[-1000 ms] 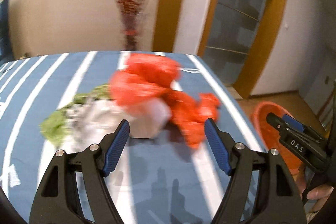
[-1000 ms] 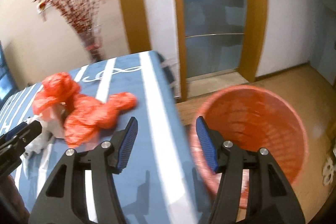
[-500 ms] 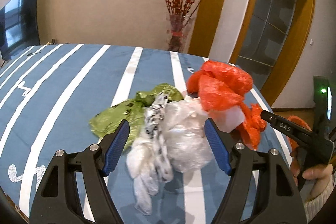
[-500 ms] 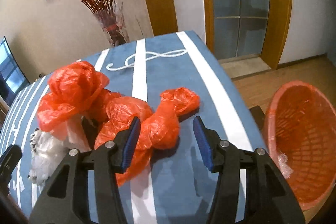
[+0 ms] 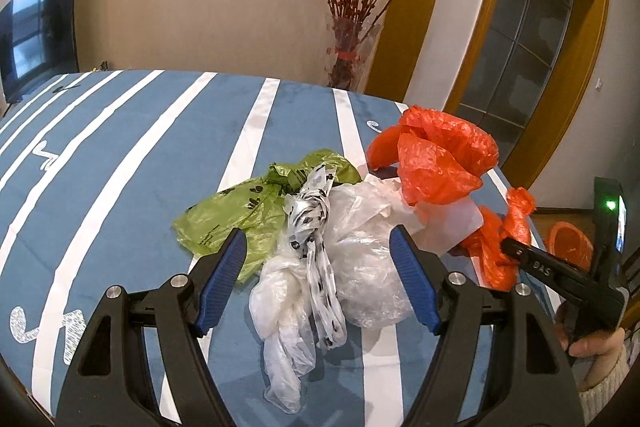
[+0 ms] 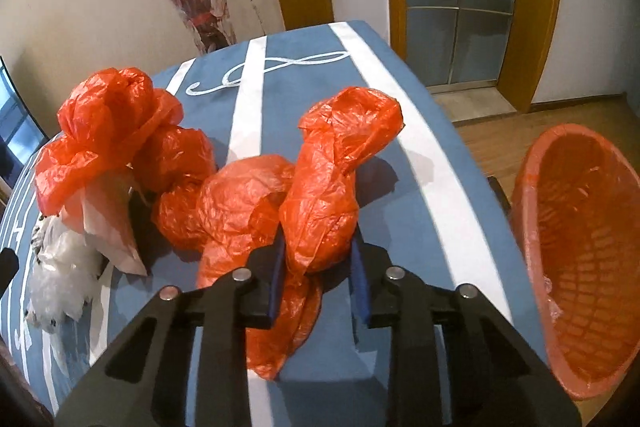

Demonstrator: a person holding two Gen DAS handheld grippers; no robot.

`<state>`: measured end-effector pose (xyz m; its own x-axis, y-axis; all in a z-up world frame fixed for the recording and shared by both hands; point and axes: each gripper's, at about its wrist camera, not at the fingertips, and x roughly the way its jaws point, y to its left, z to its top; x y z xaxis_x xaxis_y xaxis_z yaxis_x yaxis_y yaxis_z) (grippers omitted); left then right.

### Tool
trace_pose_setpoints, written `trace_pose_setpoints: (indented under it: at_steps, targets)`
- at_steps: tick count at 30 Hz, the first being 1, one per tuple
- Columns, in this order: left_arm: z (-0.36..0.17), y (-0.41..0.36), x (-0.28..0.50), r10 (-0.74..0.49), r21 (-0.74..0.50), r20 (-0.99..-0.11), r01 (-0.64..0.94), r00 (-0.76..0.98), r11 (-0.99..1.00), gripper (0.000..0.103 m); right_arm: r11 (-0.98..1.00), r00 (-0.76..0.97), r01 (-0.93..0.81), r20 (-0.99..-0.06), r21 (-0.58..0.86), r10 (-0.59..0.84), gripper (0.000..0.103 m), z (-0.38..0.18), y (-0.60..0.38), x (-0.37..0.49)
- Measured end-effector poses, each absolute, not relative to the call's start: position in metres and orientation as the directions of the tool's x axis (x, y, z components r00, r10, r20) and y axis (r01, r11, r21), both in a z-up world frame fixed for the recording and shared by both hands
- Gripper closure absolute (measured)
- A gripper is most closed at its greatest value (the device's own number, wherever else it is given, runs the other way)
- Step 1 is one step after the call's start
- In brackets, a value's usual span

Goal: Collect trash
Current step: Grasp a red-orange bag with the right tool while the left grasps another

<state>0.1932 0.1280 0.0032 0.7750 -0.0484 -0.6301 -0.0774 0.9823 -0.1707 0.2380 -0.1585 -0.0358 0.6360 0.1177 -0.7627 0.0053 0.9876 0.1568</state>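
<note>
Left wrist view: the left tool [image 5: 316, 281] hangs released over the clear plastic bag [image 5: 360, 259] near the table's [image 5: 120, 147] right edge, not gripping. Right wrist view: the right tool [image 6: 318, 277], its jaws just closing, clenches the orange bag [image 6: 320, 203]; next I judge a lift toward the orange bin [image 6: 580, 251] beside that edge.

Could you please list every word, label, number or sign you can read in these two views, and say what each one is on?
"DAS": white letters on the black finger of the right gripper, seen from the left wrist camera.
Green bag: dark paw prints and a line of small print, too small to read.
Blue striped tablecloth: white curly flourishes, decoration rather than readable words.
Nothing else carries legible text.
</note>
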Motion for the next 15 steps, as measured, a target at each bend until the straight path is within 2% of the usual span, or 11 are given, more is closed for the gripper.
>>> trace_pose_setpoints:
  at_steps: [10, 13, 15]
  targets:
    - [0.016, 0.106, 0.199, -0.085, -0.179, -0.611, -0.033, 0.787, 0.983, 0.030, 0.993, 0.674, 0.081, -0.738, 0.084, 0.008, 0.076, -0.029, -0.200, 0.212]
    - [0.030, 0.090, 0.210, -0.097, -0.181, -0.582, -0.012, 0.807, 0.983, 0.021, 0.995, 0.694, 0.075, -0.720, 0.067, -0.004, 0.076, -0.024, -0.203, 0.203]
    - [0.041, 0.078, 0.223, -0.107, -0.178, -0.564, 0.006, 0.819, 0.984, 0.018, 0.996, 0.704, 0.069, -0.710, 0.063, -0.004, 0.076, -0.020, -0.205, 0.196]
